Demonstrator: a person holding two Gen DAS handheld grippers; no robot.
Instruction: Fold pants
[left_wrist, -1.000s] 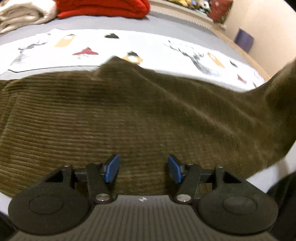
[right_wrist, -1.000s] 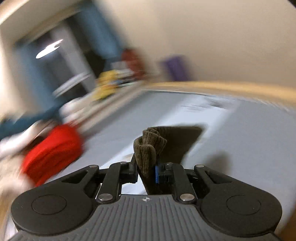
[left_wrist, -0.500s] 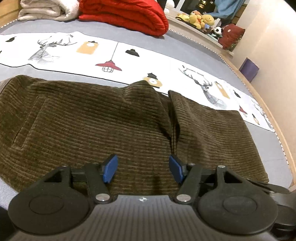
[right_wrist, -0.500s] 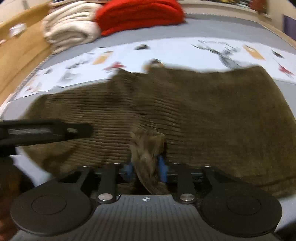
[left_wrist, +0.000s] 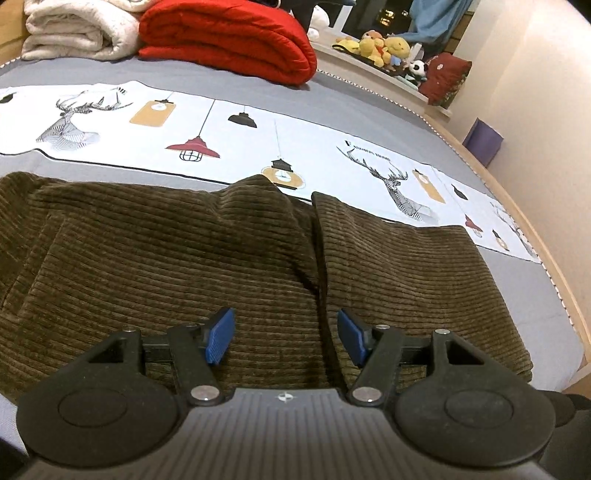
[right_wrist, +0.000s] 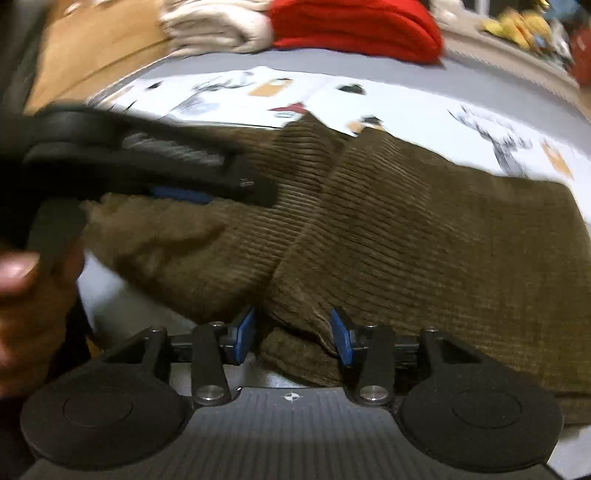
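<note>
Brown corduroy pants (left_wrist: 229, 266) lie folded on the bed, one leg laid over the other with a seam running down the middle. My left gripper (left_wrist: 282, 336) is open and empty, low over the near edge of the pants. My right gripper (right_wrist: 291, 334) is open, its blue pads on either side of the near pants edge (right_wrist: 295, 354) without clamping it. The pants (right_wrist: 424, 236) fill the right wrist view, where the left gripper (right_wrist: 177, 192) also shows at the upper left over the fabric, held by a hand.
The bed (left_wrist: 332, 107) has a grey cover with a white printed band of deer and lamps. A red folded blanket (left_wrist: 229, 40) and a white one (left_wrist: 74, 33) lie at the far side. Plush toys (left_wrist: 384, 44) sit on a ledge. The bed's wooden edge (left_wrist: 554, 236) runs along the right.
The right gripper carried the pant leg over and down onto the other leg, then opened and let go. The left gripper stayed open over the pants.
</note>
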